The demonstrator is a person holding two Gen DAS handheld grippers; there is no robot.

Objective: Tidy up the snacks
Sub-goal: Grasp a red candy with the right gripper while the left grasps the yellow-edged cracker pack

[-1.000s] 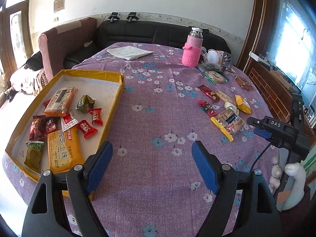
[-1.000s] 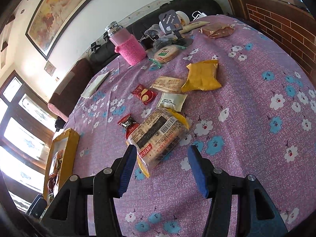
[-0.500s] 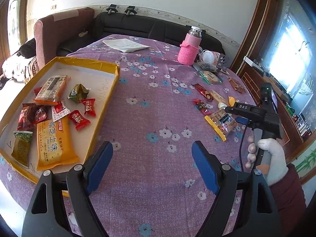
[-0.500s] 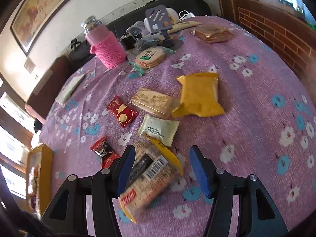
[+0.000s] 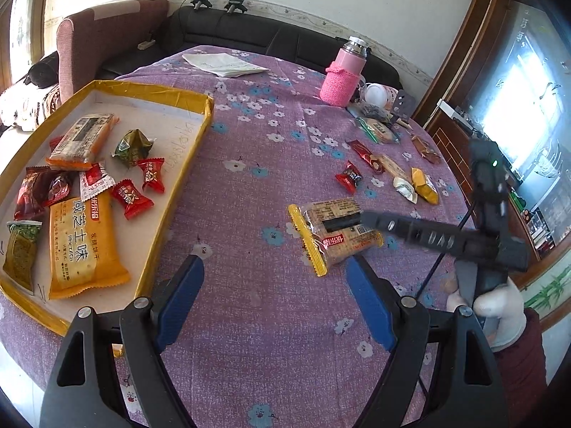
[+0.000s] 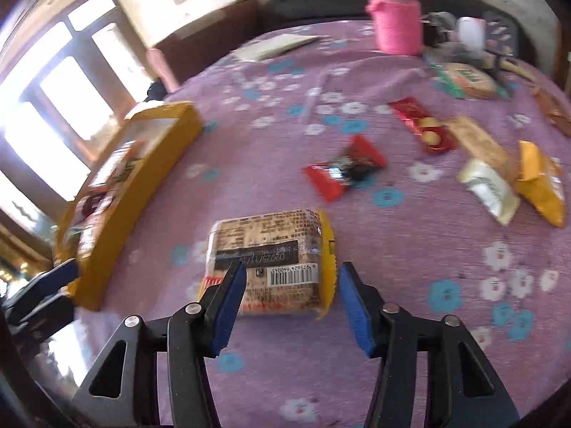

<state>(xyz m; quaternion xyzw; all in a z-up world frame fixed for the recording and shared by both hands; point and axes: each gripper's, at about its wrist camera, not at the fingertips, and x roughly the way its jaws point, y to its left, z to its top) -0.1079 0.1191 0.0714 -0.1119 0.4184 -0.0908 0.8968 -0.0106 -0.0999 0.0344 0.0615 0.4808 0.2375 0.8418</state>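
A clear cracker pack with yellow ends (image 6: pixel 273 260) lies on the purple flowered cloth; it also shows in the left wrist view (image 5: pixel 332 232). My right gripper (image 6: pixel 291 296) is open with its blue pads on either side of the pack's near end, not closed on it. In the left wrist view the right gripper (image 5: pixel 360 221) reaches over the pack. My left gripper (image 5: pixel 273 299) is open and empty above the cloth. A yellow-rimmed tray (image 5: pixel 178 185) at the left holds several snacks, among them an orange biscuit pack (image 5: pixel 80 246).
Loose snacks lie to the right: a red candy (image 6: pixel 344 171), a red packet (image 6: pixel 423 128), a white packet (image 6: pixel 487 189) and a yellow packet (image 6: pixel 540 182). A pink-sleeved bottle (image 5: pixel 344 75), papers (image 5: pixel 225 66) and clutter stand at the far side. Sofas lie behind.
The right gripper has swung left and dropped low, bringing the cracker pack between its pads. The pack now lies nearer the tray. The left gripper stayed open and shifted slightly.
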